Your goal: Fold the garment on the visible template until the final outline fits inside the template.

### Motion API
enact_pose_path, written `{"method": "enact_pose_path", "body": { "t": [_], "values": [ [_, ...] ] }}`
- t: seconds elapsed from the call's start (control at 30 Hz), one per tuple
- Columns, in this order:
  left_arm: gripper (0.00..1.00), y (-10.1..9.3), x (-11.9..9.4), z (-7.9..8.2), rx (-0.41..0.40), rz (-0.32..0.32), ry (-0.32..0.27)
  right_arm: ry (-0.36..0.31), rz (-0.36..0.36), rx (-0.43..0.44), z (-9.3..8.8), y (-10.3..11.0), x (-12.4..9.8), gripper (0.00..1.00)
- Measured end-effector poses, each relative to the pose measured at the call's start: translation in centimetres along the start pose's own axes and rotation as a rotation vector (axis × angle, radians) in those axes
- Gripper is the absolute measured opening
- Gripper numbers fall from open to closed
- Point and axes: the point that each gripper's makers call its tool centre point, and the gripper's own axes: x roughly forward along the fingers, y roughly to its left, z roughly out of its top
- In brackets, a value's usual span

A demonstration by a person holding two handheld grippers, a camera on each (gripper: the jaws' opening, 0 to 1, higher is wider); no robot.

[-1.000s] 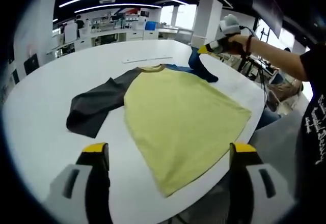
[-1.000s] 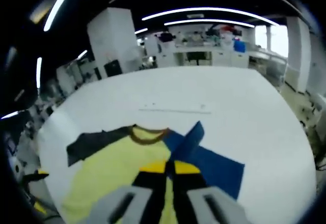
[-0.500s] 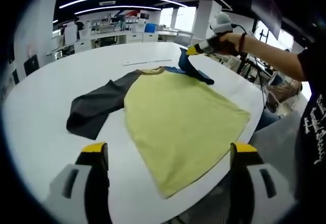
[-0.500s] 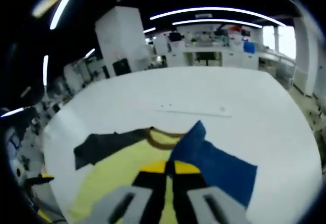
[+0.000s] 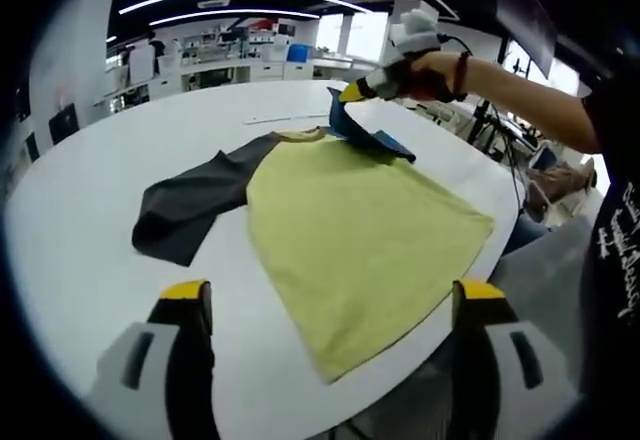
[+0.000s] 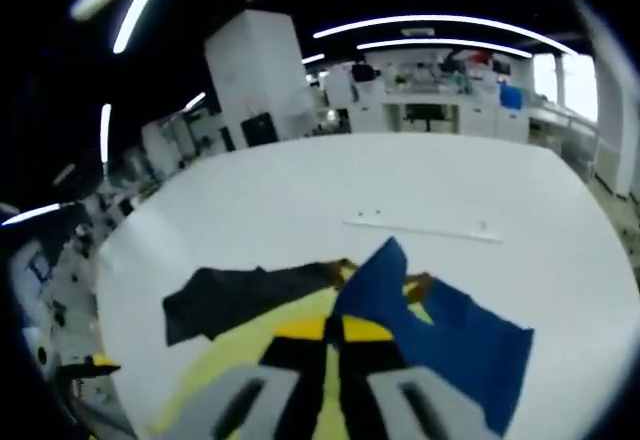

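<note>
Garment (image 5: 365,230) first: from my left gripper view it lies flat on the round white table (image 5: 90,190), yellow body spread toward the near right edge, with its hem corner close to the rim. Its dark grey sleeve (image 5: 190,203) stretches out to the left, flat on the tabletop. The blue sleeve (image 5: 362,136) on the far side is raised off the table, pinched at its end and lifted over the collar area. My right gripper (image 5: 352,91) has it, held in a hand (image 5: 425,68) reaching in from the right of that view. In the right gripper view I see that gripper's (image 6: 331,332) yellow-tipped jaws drawn together with the blue sleeve (image 6: 440,325) rising from between them, its cuff folded upward and the rest trailing down to the right. The grey sleeve (image 6: 245,295) sits to the left there, and a thin pale strip (image 6: 425,228) lies on the table (image 6: 300,200) beyond the garment. My left gripper (image 5: 325,305) hangs above the near edge of the table with its jaws spread wide apart and nothing between them, apart from the cloth.
</note>
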Motion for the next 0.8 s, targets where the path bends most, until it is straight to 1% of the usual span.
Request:
{"method": "enact_pose_path", "body": {
  "t": [0.13, 0.3, 0.4, 0.57, 0.63, 0.8],
  "values": [
    [0.98, 0.1, 0.0, 0.0, -0.01, 0.009, -0.006, 0.002, 0.023, -0.015, 0.2, 1.1, 0.7, 0.0],
    [0.98, 0.0, -0.1, -0.2, -0.015, 0.012, -0.004, 0.006, 0.039, -0.029, 0.1, 2.2, 1.0, 0.0],
    [0.98, 0.0, -0.1, -0.4, -0.019, 0.013, 0.001, 0.008, 0.056, -0.033, 0.3, 2.9, 1.6, 0.0],
    [0.98, 0.3, -0.2, -0.5, -0.01, 0.026, 0.008, 0.016, 0.089, -0.049, 0.2, 5.0, 2.0, 0.0],
    [0.98, 0.3, -0.3, -0.5, -0.006, 0.032, 0.011, 0.019, 0.101, -0.058, 0.5, 5.5, 2.8, 0.0],
    [0.98, 0.3, -0.6, -0.7, -0.012, 0.036, 0.016, 0.026, 0.133, -0.088, 0.2, 7.3, 3.1, 0.0]
  ]
}}
